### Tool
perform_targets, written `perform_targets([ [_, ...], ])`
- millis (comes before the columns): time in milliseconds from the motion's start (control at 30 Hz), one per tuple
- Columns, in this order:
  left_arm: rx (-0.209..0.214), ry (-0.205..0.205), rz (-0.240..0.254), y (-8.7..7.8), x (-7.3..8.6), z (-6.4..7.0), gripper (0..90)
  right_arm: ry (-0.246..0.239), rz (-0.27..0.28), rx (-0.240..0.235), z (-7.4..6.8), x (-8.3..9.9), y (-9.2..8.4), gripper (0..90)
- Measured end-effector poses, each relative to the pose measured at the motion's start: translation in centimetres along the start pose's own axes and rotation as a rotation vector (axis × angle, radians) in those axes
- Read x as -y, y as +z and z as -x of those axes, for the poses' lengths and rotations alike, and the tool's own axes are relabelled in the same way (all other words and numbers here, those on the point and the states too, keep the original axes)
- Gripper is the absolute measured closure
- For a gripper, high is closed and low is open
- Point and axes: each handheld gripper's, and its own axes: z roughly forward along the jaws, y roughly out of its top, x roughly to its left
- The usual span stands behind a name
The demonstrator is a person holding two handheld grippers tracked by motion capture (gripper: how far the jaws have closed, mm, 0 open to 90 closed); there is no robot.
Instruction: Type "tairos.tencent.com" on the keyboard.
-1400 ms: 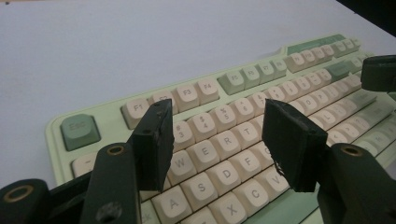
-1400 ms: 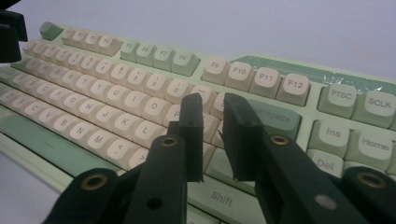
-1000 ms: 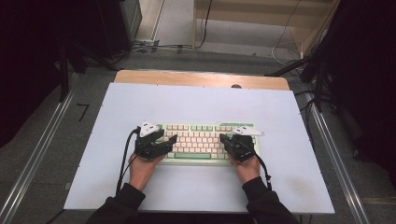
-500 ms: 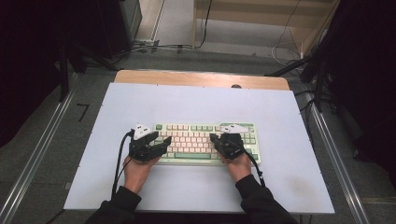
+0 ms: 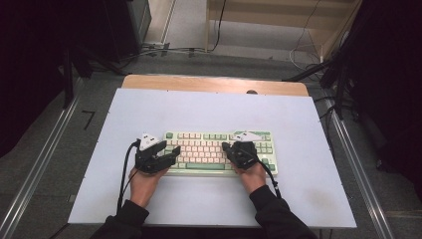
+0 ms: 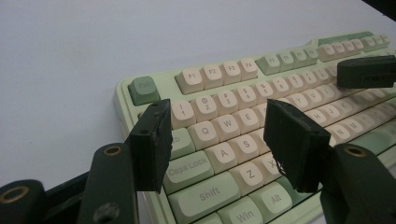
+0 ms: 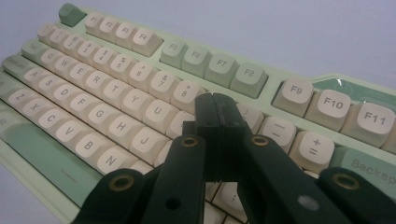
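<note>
A mint-green keyboard [image 5: 219,149] with cream keys lies flat near the front middle of the white table [image 5: 209,109]. My left gripper [image 5: 169,152] hovers at its left end. In the left gripper view the gripper [image 6: 217,135] stands open above the Q, A and Caps Lock keys of the keyboard [image 6: 233,70], nothing between its pads. My right gripper [image 5: 229,147] is over the keyboard's right-centre. In the right gripper view the gripper [image 7: 217,105] is shut, its tips low over the keyboard [image 7: 116,93] near 8 and 9; whether they touch a key I cannot tell.
A wooden strip [image 5: 214,83] runs along the table's far edge. Metal rails [image 5: 356,159] flank both sides, and cables [image 5: 164,50] lie on the floor beyond. The far half of the tabletop is bare white surface. The right gripper's dark tip [image 6: 366,71] shows in the left gripper view.
My right gripper has slid a little leftward along the keyboard, staying shut. The left gripper has barely shifted and stays open.
</note>
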Motion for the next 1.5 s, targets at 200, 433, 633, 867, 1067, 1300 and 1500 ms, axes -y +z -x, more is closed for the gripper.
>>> perform_targets([
  [200,0.000,-0.002,0.002,0.0,0.0,0.0,42.4,0.000,-0.008,0.002,0.0,0.0,0.1,87.5],
  [433,0.001,0.001,0.000,0.0,0.0,0.0,42.4,-0.001,-0.009,0.004,0.0,0.0,0.1,87.5],
  [633,0.004,0.002,-0.001,0.0,0.0,0.0,42.4,0.010,-0.038,-0.005,0.1,0.0,0.3,87.6],
  [867,0.009,0.007,-0.007,0.1,-0.1,0.1,41.0,0.017,0.036,-0.027,0.3,-0.3,-1.0,67.9],
  [1067,0.053,0.014,-0.009,0.2,0.0,0.0,62.8,0.032,0.062,-0.017,0.9,-0.4,-2.0,43.0],
  [1300,0.095,0.039,-0.053,0.9,0.0,0.4,90.0,0.035,0.060,0.003,1.5,0.0,-2.9,29.5],
  [1500,0.103,0.047,-0.075,1.7,-0.1,0.9,90.0,0.058,0.058,0.026,2.3,0.5,-3.7,28.1],
])
